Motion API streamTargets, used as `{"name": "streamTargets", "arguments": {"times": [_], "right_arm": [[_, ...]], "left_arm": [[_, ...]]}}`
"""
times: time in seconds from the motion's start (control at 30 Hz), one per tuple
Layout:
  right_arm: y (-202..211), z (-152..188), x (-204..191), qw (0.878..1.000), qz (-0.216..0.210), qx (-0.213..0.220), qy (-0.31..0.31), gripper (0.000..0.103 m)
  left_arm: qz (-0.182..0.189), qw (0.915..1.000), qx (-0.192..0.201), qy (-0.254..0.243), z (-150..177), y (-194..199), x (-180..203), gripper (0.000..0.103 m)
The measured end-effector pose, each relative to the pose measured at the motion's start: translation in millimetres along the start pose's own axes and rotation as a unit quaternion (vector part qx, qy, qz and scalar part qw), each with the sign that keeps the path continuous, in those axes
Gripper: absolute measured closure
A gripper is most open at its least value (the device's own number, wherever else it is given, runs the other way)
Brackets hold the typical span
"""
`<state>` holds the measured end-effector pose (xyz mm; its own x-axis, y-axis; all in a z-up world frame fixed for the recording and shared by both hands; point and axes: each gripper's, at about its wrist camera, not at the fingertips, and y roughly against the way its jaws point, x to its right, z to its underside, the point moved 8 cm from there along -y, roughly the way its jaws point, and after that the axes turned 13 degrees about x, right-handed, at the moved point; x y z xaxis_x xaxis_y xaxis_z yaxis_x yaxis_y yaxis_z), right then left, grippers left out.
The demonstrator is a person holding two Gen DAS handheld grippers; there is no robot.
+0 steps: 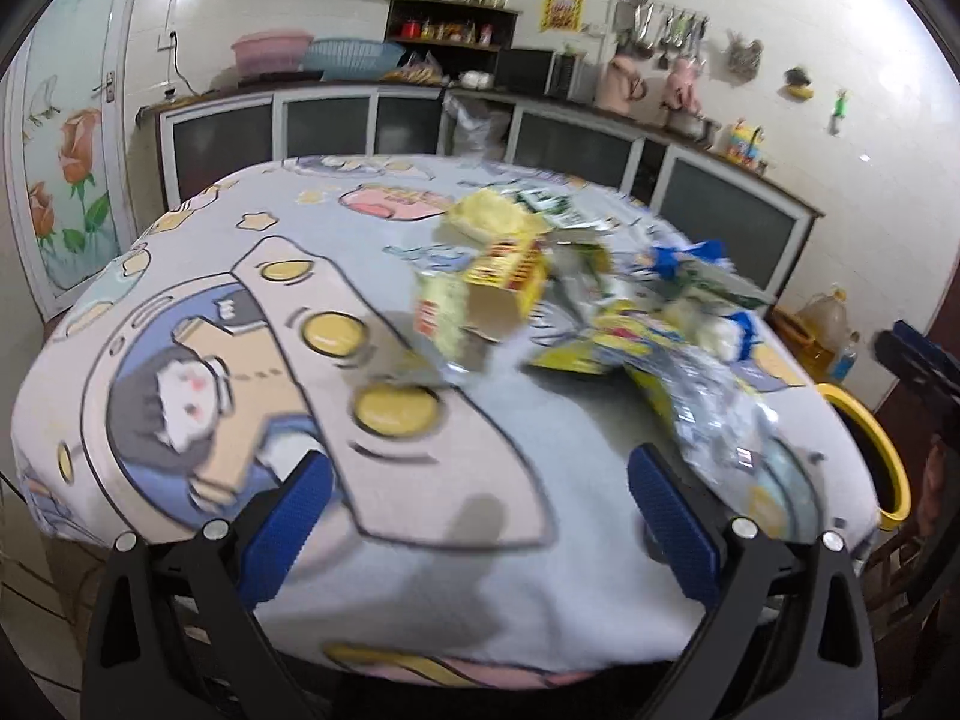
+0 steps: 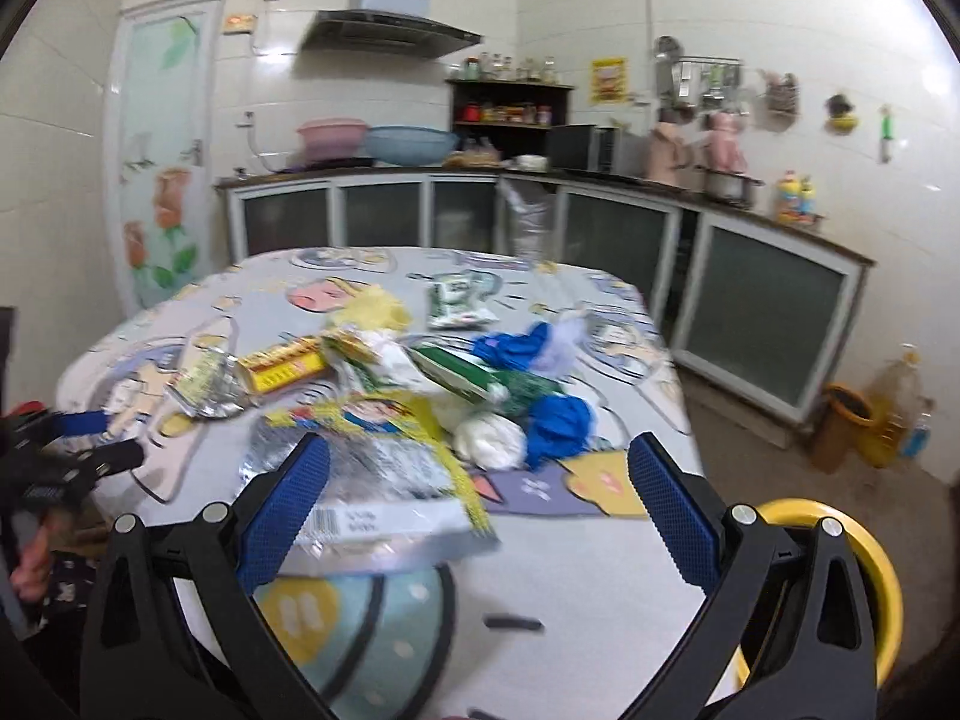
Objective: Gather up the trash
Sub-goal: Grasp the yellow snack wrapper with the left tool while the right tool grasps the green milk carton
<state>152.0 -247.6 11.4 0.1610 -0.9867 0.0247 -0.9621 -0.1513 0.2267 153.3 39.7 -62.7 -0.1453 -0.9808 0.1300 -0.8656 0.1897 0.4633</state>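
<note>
Start at the left of the right wrist view: your left gripper (image 2: 90,456) shows at the frame's left edge, and in its own view its jaws stand wide apart over bare tablecloth (image 1: 480,540), holding nothing.

Moving toward centre, the trash sits in a loose heap on the table: a crumpled foil wrapper (image 2: 207,387), then a yellow carton (image 2: 282,366) with an open end. These look light and will skid on the cloth, so pinch the carton across its flat sides near the open mouth.

In the lower middle, your right gripper (image 2: 480,498) is spread open, its left pad just over the silver snack bag (image 2: 372,492). That bag looks thin, slippery and crackly; take it by a raised edge.

Further right lie a white wad (image 2: 489,438) and blue gloves (image 2: 558,426), soft and easy to bunch.

At the lower right edge, the yellow bin (image 2: 882,576) waits just beside the table.
</note>
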Motion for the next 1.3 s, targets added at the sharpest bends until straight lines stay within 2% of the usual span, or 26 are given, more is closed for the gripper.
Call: {"name": "streamTargets", "arguments": {"times": [0.1, 0.23, 0.33, 0.43, 0.73, 0.93, 0.97, 1.0, 1.03, 1.07, 1.2, 1.3], "right_arm": [[-15, -4, -8, 0.999, -0.035, -0.003, 0.003, 0.007], [-31, -9, -13, 0.998, -0.061, -0.018, 0.019, 0.007], [-43, -12, -13, 0.997, -0.062, -0.027, 0.041, 0.007], [-56, -11, -15, 0.996, -0.063, -0.040, 0.053, 0.008], [-86, -12, -18, 0.992, -0.099, -0.065, 0.046, 0.008], [-112, -10, -24, 0.986, -0.101, -0.090, 0.099, 0.009], [-116, -8, -24, 0.985, -0.101, -0.096, 0.107, 0.010], [-121, -6, -24, 0.983, -0.098, -0.103, 0.120, 0.014], [-125, -3, -24, 0.981, -0.095, -0.110, 0.130, 0.022], [-130, 0, -24, 0.978, -0.092, -0.119, 0.146, 0.025], [-143, 9, -22, 0.972, -0.090, -0.136, 0.171, 0.026], [-152, 17, -21, 0.967, -0.101, -0.157, 0.171, 0.032]], "left_arm": [[-0.006, 1.0000, -0.007, 0.000, -13, -11, -16, 0.008], [-0.018, 0.9992, -0.009, -0.033, -26, -22, -29, 0.008], [-0.017, 0.9984, -0.017, -0.051, -31, -33, -31, 0.008], [0.004, 0.9981, -0.034, -0.051, -34, -46, -28, 0.008], [0.020, 0.9960, -0.073, -0.048, -34, -84, -26, 0.008], [0.032, 0.9940, -0.098, -0.039, -31, -104, -24, 0.008], [0.033, 0.9936, -0.103, -0.034, -30, -108, -25, 0.008], [0.033, 0.9933, -0.107, -0.030, -29, -110, -26, 0.008], [0.037, 0.9926, -0.113, -0.025, -28, -114, -27, 0.008], [0.040, 0.9920, -0.117, -0.021, -27, -117, -27, 0.008], [0.052, 0.9901, -0.130, -0.010, -25, -127, -26, 0.008], [0.065, 0.9875, -0.143, -0.010, -23, -136, -21, 0.008]]}}
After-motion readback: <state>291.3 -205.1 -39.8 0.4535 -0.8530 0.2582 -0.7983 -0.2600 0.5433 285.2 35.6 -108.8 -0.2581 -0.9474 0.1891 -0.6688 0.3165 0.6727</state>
